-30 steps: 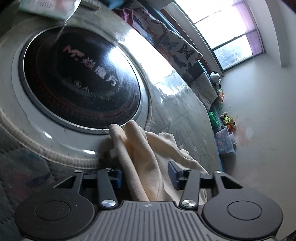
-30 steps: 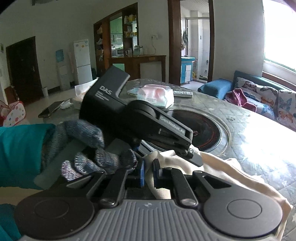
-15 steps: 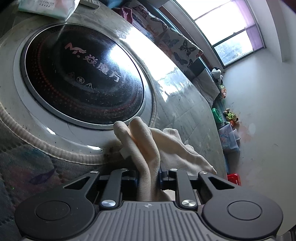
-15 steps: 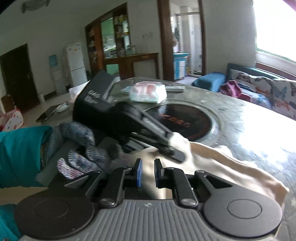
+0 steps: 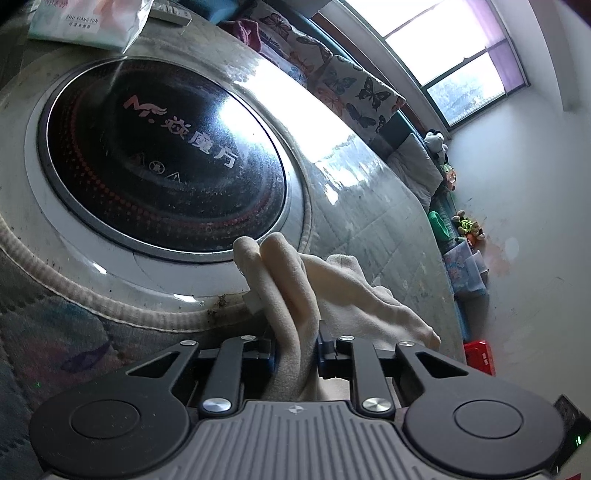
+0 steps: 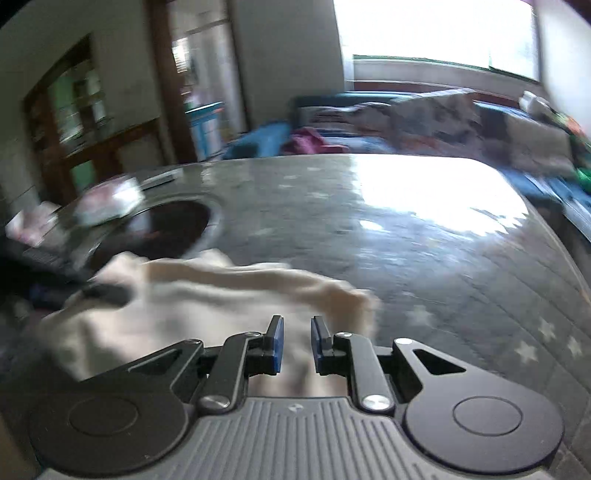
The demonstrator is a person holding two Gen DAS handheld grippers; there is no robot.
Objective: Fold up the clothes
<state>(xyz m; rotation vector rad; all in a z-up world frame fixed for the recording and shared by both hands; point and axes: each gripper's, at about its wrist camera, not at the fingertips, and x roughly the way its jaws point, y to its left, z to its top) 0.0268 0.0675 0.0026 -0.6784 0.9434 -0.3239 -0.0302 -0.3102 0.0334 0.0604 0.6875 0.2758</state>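
Because your left gripper [image 5: 296, 349] has its blue pads clamped on a bunched ridge of the cream, soft fleecy garment [image 5: 291, 295], you already hold one end of a thing that will sag and trail rather than keep any shape. It looks light and limp, with a napped surface that should grip the pads well, so slipping is a small worry; the greater one, to my eye, is pinching several layers at once and dragging a hidden fold along. The garment [image 6: 207, 295] lies crumpled on the grey quilted table cover [image 6: 424, 258], just beside the round black glass cooktop [image 5: 159, 155] set into the table, with one lobe reaching onto its pale rim. Your right gripper [image 6: 294, 343] is over the cloth's near edge with its jaws opening and a narrow gap between the pads; the view is blurred, but nothing seems pinched there. For a clean fold, take a single edge or corner on the free side, well apart from the left hold. Farther off sit a pale plastic pack of tissues [image 5: 88, 22] and a butterfly-print sofa [image 5: 351, 85] under the window.
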